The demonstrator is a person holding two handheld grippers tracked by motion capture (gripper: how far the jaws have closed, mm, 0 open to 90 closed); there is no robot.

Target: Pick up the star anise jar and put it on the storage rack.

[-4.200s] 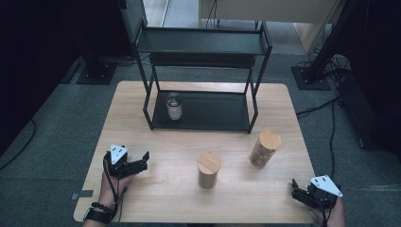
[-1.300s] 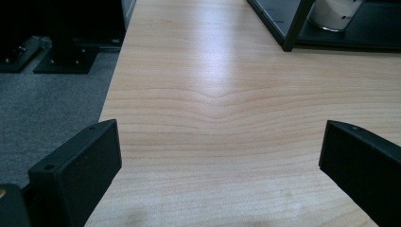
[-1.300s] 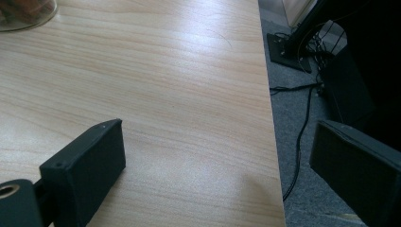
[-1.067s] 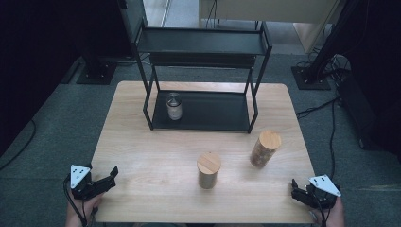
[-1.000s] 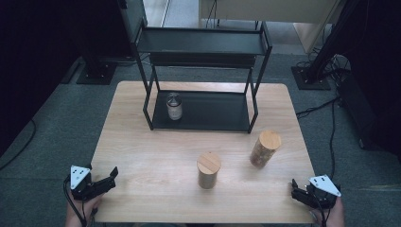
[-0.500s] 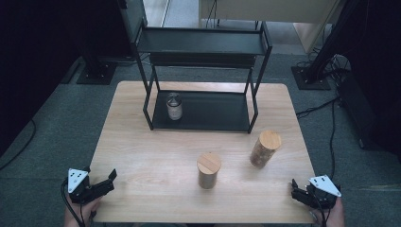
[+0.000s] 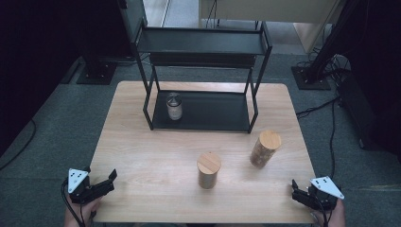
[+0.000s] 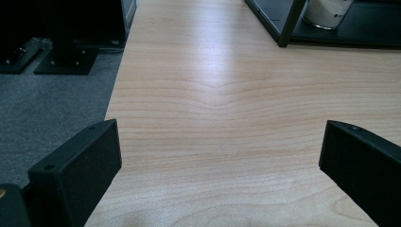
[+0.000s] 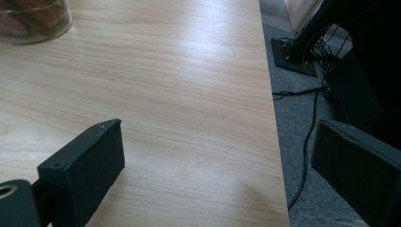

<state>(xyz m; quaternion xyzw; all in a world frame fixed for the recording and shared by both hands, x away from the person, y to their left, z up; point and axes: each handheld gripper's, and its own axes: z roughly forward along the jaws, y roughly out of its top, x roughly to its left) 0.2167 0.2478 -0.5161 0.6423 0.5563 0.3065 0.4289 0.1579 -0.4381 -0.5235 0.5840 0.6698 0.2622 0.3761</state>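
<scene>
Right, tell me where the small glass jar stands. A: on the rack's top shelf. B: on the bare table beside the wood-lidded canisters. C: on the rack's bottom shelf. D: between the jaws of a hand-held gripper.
C: the small glass jar stands on the bottom shelf of the black rack, at its left end.

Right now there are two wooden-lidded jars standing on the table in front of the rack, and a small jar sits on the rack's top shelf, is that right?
Not quite. The small jar sits on the bottom shelf of the rack, not the top one, as the high view shows. The two wooden-lidded jars do stand on the table in front of it.
</scene>
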